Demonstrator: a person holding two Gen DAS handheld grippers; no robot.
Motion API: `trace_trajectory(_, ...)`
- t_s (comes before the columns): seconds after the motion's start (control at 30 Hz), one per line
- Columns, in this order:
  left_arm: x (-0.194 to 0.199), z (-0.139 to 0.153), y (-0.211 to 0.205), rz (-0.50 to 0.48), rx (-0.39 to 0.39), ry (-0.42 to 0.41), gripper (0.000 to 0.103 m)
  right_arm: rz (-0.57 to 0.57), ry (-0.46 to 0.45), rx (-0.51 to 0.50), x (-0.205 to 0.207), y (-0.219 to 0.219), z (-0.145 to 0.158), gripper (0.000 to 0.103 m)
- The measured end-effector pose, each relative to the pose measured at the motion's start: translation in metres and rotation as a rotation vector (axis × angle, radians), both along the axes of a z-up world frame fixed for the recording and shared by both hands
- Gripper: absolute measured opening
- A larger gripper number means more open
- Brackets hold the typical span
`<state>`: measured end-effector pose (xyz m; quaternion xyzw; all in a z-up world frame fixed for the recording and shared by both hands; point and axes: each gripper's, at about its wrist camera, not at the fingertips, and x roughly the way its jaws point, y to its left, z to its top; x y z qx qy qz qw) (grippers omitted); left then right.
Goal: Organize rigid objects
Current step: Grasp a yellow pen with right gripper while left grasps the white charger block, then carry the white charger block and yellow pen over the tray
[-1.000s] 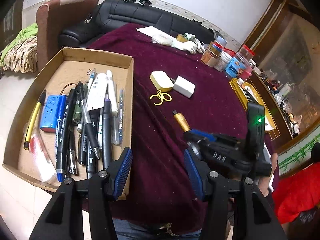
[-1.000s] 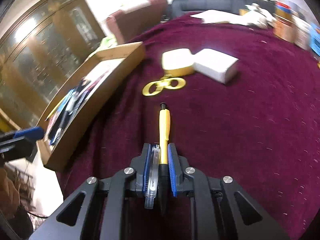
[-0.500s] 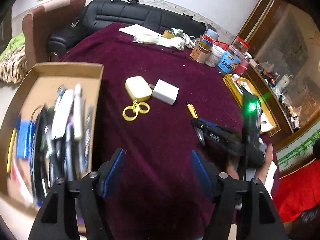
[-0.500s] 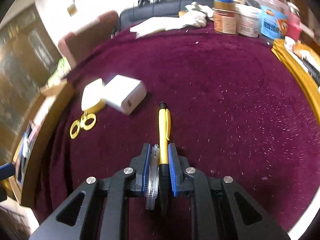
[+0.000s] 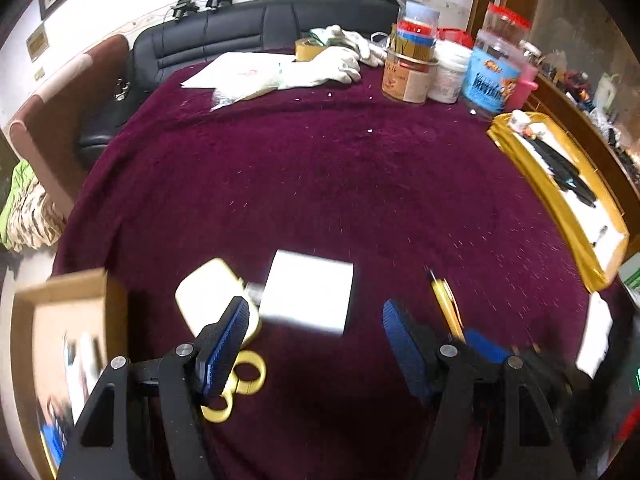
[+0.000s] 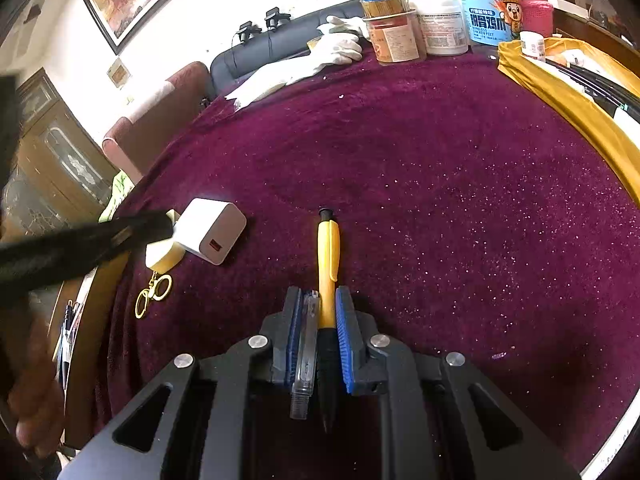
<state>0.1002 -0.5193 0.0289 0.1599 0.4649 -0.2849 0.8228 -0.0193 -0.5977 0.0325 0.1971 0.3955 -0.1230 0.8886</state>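
Observation:
My left gripper (image 5: 316,332) is open and hovers low over the maroon cloth. A white charger block (image 5: 308,292) lies just ahead between its blue pads, not touched. A pale yellow case (image 5: 212,300) and gold ring scissors (image 5: 240,380) lie by its left finger. My right gripper (image 6: 318,312) is shut on a yellow pen (image 6: 329,256) and a clear pen (image 6: 306,356) side by side, held above the cloth. In the right wrist view the charger (image 6: 210,230) and the case (image 6: 164,258) lie at the left, with the left gripper's dark finger (image 6: 80,240) blurred over them.
A cardboard box (image 5: 60,320) with pens sits off the table's left edge. A yellow tray (image 5: 560,200) with dark pens lies at the right. Jars (image 5: 408,76), white gloves (image 5: 340,64) and papers stand at the far side. A sofa is behind.
The left gripper swung right, from over the cardboard box to over the charger and case, and its jaws widened. The right gripper moved right with both pens still clamped.

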Motion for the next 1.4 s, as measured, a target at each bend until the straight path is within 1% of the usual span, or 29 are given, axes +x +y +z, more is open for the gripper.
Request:
trace_trajectory(0.13,0.018,-0.016,-0.02,-0.003,0.076,-0.013,0.073,-0.003,-0.005,0.028,-0.002,-0.001,0.0,0.016)
trace_trajectory(0.2,0.023,-0.029,-0.029,-0.016,0.144,-0.004,0.073,-0.005,-0.009,0.048,-0.001,-0.004,0.0,0.016)
trace_trajectory(0.27,0.027,-0.037,-0.029,-0.001,0.15,0.017,0.073,-0.008,-0.013,0.07,-0.002,-0.006,-0.001,0.016)
trace_trajectory(0.3,0.027,-0.038,-0.028,0.014,0.149,0.012,0.069,-0.009,-0.015,0.076,-0.003,-0.007,-0.001,0.016)
trace_trajectory(0.33,0.025,-0.038,-0.027,0.025,0.147,0.003,0.061,-0.009,-0.016,0.08,-0.003,-0.007,-0.001,0.016)
trace_trajectory(0.4,0.02,-0.037,-0.023,0.041,0.136,-0.003,0.06,-0.009,-0.017,0.084,-0.003,-0.007,-0.001,0.016)
trace_trajectory(0.47,0.013,-0.037,-0.019,0.034,0.135,-0.002,0.059,-0.009,-0.017,0.083,-0.003,-0.007,-0.001,0.016)
trace_trajectory(0.57,-0.007,-0.035,-0.012,0.007,0.139,0.035,0.059,-0.006,-0.021,0.085,-0.001,-0.01,-0.001,0.016)
trace_trajectory(0.6,-0.017,-0.033,-0.003,0.002,0.116,0.067,0.059,-0.005,-0.024,0.088,-0.001,-0.01,-0.001,0.016)
trace_trajectory(0.67,-0.031,-0.028,0.011,0.0,0.068,0.093,0.059,0.004,-0.039,0.104,-0.003,-0.012,0.0,0.015)
trace_trajectory(0.73,-0.053,-0.021,0.036,0.002,0.013,0.111,0.059,0.026,-0.061,0.119,-0.003,-0.01,0.001,0.015)
trace_trajectory(0.77,-0.059,-0.019,0.043,0.005,-0.005,0.118,0.059,0.038,-0.069,0.117,-0.003,-0.008,0.003,0.015)
trace_trajectory(0.83,-0.078,-0.013,0.07,0.022,-0.073,0.148,0.059,0.068,-0.079,0.102,-0.001,-0.001,0.005,0.015)
trace_trajectory(0.9,-0.091,-0.009,0.091,0.044,-0.112,0.158,0.059,0.089,-0.069,0.07,0.002,0.006,0.005,0.015)
trace_trajectory(0.97,-0.105,-0.005,0.114,0.072,-0.136,0.146,0.059,0.09,-0.037,0.034,0.006,0.011,0.001,0.015)
trace_trajectory(1.03,-0.119,0.002,0.137,0.082,-0.161,0.143,0.059,0.086,-0.034,0.017,0.007,0.012,0.001,0.015)
trace_trajectory(1.13,-0.126,0.022,0.176,0.108,-0.215,0.122,0.059,0.107,-0.089,-0.009,0.002,0.019,0.009,0.015)
trace_trajectory(1.2,-0.125,0.038,0.204,0.149,-0.244,0.083,0.059,0.12,-0.121,0.012,-0.003,0.029,0.017,0.015)
trace_trajectory(1.27,-0.12,0.053,0.236,0.194,-0.271,0.032,0.059,0.138,-0.146,0.079,-0.012,0.049,0.024,0.015)
trace_trajectory(1.33,-0.11,0.059,0.27,0.26,-0.277,-0.014,0.059,0.213,-0.183,0.174,-0.016,0.077,0.031,0.016)
trace_trajectory(1.4,-0.102,0.056,0.294,0.309,-0.268,-0.03,0.059,0.299,-0.189,0.215,-0.012,0.116,0.038,0.016)
